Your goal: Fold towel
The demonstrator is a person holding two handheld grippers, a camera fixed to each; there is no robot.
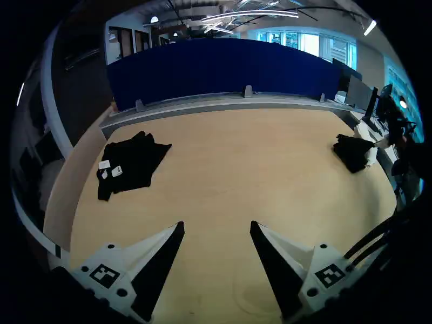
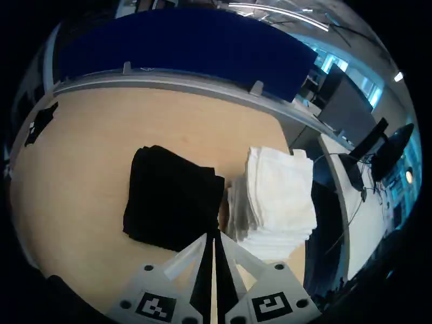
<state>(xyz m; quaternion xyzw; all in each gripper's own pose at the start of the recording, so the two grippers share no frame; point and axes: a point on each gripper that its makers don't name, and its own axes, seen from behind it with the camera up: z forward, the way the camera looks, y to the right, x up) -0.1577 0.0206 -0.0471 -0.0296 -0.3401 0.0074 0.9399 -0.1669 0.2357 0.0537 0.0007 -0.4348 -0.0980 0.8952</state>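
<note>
A crumpled black towel (image 1: 129, 162) with white tags lies on the wooden table (image 1: 243, 162) at the left; it also appears far off as the small dark towel (image 2: 40, 121). My left gripper (image 1: 216, 229) hangs open above bare table, well short of it. A folded stack of black towels (image 2: 170, 200) sits beside a folded stack of white towels (image 2: 281, 197); both stacks (image 1: 353, 151) appear at the table's right edge. My right gripper (image 2: 214, 240) is shut, its tips at the black stack's near corner. I cannot tell if cloth is pinched.
A blue partition (image 1: 221, 67) on a grey rail bounds the table's far side. Beyond the right edge stand monitors (image 2: 351, 110), cables and an office chair (image 1: 391, 108). Broad bare wood lies between the crumpled towel and the stacks.
</note>
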